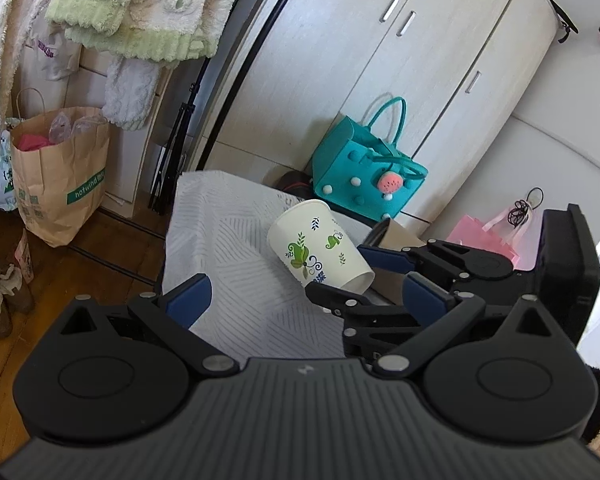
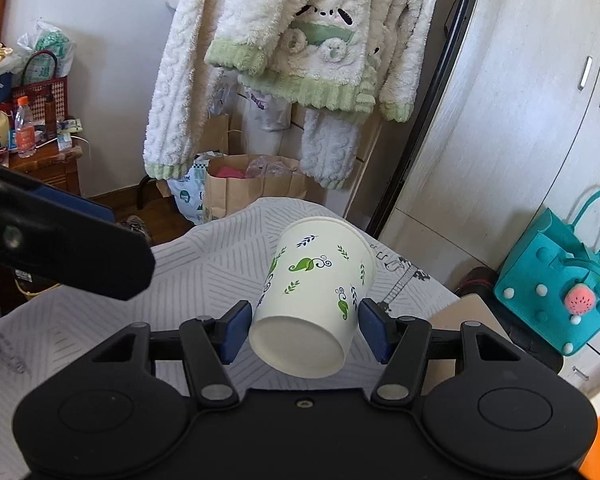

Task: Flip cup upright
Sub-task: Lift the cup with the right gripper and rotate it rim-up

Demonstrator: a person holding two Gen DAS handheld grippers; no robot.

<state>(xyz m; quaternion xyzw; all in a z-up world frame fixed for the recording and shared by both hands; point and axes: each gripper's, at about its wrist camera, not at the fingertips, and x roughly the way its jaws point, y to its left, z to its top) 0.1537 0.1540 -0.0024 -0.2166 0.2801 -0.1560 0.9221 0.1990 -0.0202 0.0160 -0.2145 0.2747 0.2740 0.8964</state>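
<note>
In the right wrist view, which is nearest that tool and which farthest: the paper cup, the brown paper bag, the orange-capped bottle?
1. Paper cup: between the right tool's blue pads, tilted over the cloth-covered table.
2. Brown paper bag: on the floor beyond the table, under the hanging fleece.
3. Orange-capped bottle: far left, on a wooden cabinet.

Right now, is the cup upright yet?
No. The cup is tilted, base toward the right gripper, rim angled away. Both blue pads press its lower sides.

Left gripper [image 1: 306, 300]: black ribbed housing, round discs, silver screws.
Right gripper [image 2: 304, 330]: black linkages, blue pads [image 2: 236, 332].
</note>
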